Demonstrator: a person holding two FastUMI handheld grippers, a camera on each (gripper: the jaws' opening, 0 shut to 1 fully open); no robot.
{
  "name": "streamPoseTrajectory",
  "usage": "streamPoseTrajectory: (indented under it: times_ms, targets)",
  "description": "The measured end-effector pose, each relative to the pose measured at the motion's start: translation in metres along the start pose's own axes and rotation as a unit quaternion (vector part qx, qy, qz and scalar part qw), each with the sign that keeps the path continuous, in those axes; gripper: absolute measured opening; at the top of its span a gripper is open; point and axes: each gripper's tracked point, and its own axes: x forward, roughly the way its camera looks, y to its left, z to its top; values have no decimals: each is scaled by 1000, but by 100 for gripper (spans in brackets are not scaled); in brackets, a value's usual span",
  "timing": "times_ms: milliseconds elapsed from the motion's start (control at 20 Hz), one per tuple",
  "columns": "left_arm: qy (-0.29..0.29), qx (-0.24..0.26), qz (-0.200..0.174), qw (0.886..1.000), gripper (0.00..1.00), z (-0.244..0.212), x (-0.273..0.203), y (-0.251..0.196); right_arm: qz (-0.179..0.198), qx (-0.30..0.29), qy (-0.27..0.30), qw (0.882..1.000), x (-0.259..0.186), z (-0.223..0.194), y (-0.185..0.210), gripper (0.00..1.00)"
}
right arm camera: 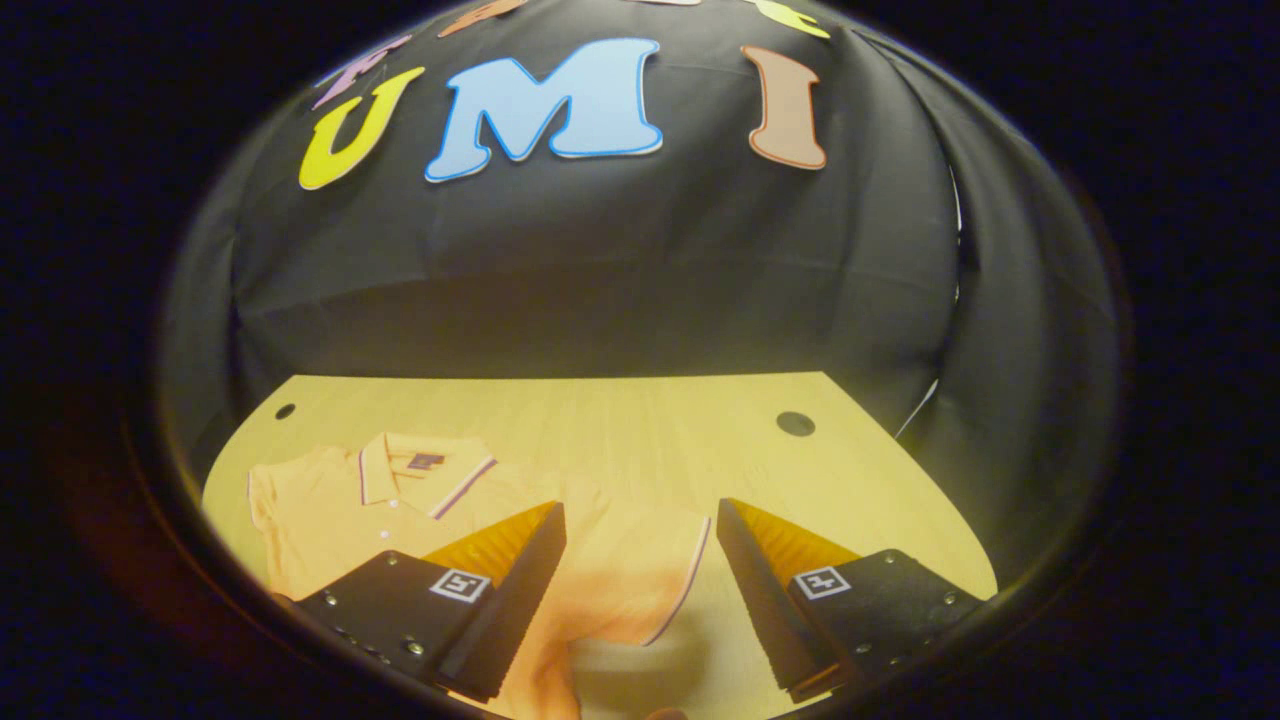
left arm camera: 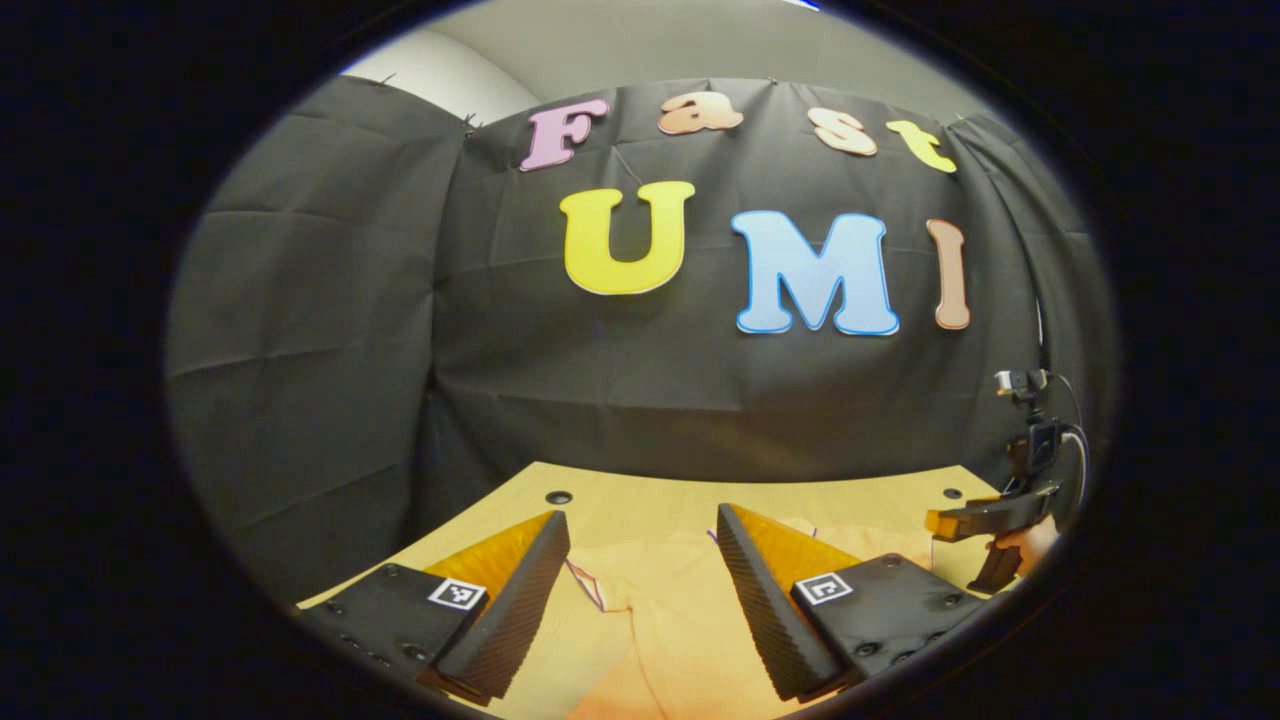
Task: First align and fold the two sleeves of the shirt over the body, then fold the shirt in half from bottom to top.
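Shirt [right arm camera: 420,500] collar, sleeve in right gripper view

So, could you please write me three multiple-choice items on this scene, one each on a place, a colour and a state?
1. Where does the shirt lie?
A. On the wooden table
B. On the floor
C. On a hanger

2. What colour is the shirt?
A. Blue
B. Pale orange
C. Green

3. How does the right gripper stand?
A. Shut on a sleeve
B. Shut on the collar
C. Open above the sleeve

Key: 1 A, it lies spread flat on the wood. 2 B, orange with a striped collar. 3 C, its fingers stand apart, gripping nothing.
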Motion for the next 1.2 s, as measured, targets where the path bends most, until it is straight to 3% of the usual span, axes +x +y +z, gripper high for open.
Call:
streamPoseTrajectory:
  times_ms: [450, 1000, 1200]
  targets:
    - [13, 2, 12, 1000, 96, -13, -21, 9, -39, 28, 94, 994, 57, -47, -24, 94]
    - [18, -7, 18, 1000, 96, -19, -36, 20, -25, 29, 133, 990, 68, -72, -19, 95]
    - [19, -15, 29, 999, 96, -22, -44, 31, -24, 51, 140, 989, 69, -72, -15, 69]
